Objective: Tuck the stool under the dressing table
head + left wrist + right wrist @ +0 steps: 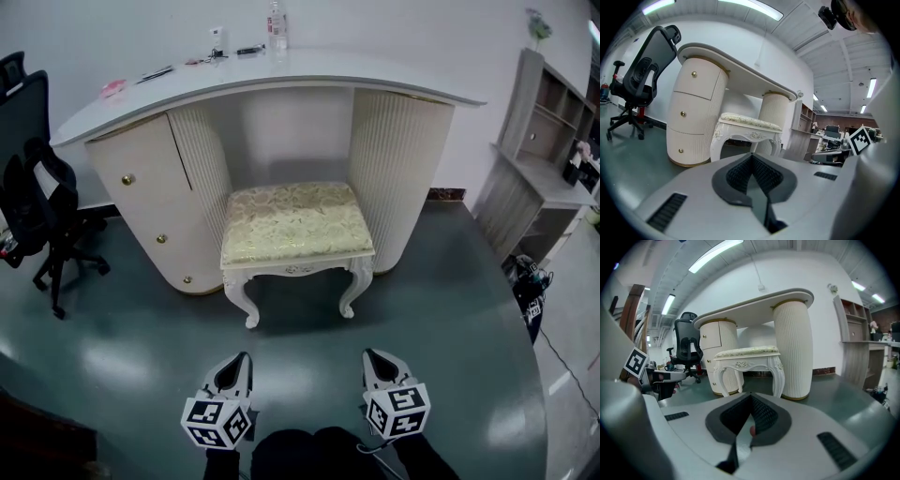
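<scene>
A white stool point(295, 220) with a pale gold cushion and curved legs stands in the knee gap of the white curved dressing table point(309, 70). Its back half is under the top and its front legs stick out onto the green floor. Both grippers hover low in front of it, apart from it. My left gripper point(240, 361) is shut and empty, and so is my right gripper point(371, 358). In the left gripper view the stool point(750, 123) sits beyond the shut left gripper point(752, 157). In the right gripper view the stool point(747, 352) stands ahead of the shut right gripper point(751, 397).
A black office chair point(37, 197) stands left of the table's drawer column point(155, 206). A grey shelving unit point(539, 159) is at the right wall, with a cable on the floor near it. A bottle point(276, 23) and small items lie on the tabletop.
</scene>
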Demonstrator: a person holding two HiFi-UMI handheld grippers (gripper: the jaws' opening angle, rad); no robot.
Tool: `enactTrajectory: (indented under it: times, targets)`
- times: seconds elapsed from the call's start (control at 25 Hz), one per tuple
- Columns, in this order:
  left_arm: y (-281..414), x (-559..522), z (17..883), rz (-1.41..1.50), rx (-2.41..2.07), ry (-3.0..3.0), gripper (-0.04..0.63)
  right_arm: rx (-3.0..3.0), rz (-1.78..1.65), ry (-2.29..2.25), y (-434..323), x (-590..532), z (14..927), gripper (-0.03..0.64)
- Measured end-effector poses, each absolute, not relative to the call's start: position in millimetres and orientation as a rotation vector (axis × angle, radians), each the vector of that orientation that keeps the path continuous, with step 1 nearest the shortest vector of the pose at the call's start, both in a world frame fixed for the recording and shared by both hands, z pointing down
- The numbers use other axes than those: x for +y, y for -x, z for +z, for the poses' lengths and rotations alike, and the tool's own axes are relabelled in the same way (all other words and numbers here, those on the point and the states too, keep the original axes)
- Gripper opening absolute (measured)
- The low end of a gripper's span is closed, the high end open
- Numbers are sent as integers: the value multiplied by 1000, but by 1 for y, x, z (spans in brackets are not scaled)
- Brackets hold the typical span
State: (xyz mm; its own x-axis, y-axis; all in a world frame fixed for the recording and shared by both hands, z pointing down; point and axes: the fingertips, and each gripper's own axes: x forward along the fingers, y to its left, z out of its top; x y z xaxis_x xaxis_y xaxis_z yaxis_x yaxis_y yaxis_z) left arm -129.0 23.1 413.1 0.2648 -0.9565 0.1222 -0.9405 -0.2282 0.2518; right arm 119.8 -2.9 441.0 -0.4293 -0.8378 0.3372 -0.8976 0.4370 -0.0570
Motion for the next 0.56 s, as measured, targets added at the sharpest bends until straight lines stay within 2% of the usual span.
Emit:
enactTrajectory:
  times: [0.56]
  targets:
    - [122, 87, 412, -101, -1788, -2200, 8, -2408, 296, -1470, -147, 55, 427, 3]
